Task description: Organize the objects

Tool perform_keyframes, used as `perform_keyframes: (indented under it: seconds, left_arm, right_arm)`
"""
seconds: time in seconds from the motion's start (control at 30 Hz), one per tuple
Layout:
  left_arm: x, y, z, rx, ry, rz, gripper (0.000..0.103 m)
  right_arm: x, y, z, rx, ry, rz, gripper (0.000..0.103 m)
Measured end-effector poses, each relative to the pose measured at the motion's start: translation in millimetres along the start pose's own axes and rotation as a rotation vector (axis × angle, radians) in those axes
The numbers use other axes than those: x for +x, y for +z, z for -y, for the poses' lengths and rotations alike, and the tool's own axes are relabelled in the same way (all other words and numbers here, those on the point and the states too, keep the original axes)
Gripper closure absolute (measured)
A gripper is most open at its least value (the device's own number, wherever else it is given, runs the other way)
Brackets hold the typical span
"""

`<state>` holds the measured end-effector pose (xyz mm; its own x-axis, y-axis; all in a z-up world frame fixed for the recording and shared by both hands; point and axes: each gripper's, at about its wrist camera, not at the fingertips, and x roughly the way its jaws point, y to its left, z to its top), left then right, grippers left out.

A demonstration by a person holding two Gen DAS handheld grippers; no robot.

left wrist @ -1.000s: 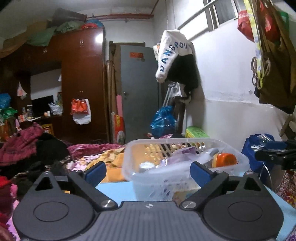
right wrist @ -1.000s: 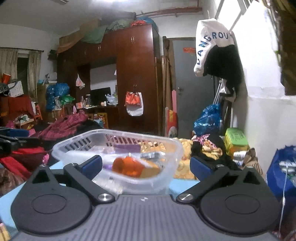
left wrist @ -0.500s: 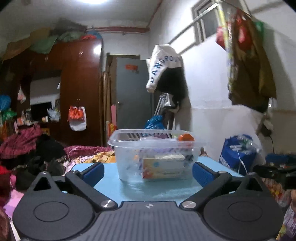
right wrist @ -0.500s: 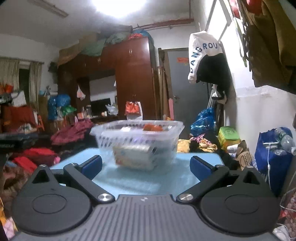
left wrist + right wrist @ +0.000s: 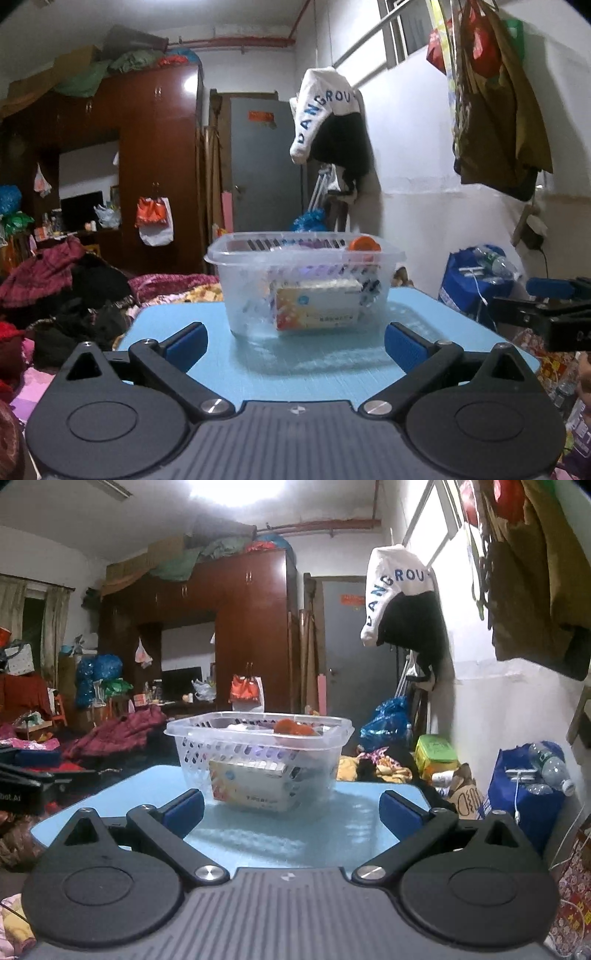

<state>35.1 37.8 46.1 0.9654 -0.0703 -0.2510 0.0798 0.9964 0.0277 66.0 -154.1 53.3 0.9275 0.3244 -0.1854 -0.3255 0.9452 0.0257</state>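
- Cluttered bedroom; blue table point(image 5: 207, 321) lies under both grippers.
- Left gripper point(image 5: 295, 341): fingers spread wide, holding nothing.
- Right gripper point(image 5: 291, 810): fingers likewise spread, empty.
- Clear basket point(image 5: 236, 291) stands ahead of and between each pair of fingertips, apart from them, holding a box point(image 5: 317, 304) and an orange item point(image 5: 364, 244).

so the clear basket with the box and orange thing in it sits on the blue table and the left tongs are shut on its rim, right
Not quite. The left tongs are open and apart from the clear basket, as the left wrist view shows. The rest holds: box and orange thing inside, on the blue table.
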Motion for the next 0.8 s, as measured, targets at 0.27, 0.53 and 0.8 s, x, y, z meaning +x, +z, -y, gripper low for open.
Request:
perform_keyframes:
  seconds: [0.27, 0.53, 0.8]
  left_arm:
    - [-4, 0, 3, 0.004, 0.012, 0.011, 0.001]
    - [-5, 0, 4, 0.004, 0.022, 0.009, 0.001]
    - [-5, 0, 4, 0.002, 0.018, 0.005, 0.001]
  right_arm:
    - [-12, -9, -1, 0.009, 0.0, -0.006, 0.0]
    - [-14, -9, 0, 0.008, -0.005, -0.005, 0.0]
    - [-16, -8, 1, 0.015, -0.005, -0.006, 0.0]
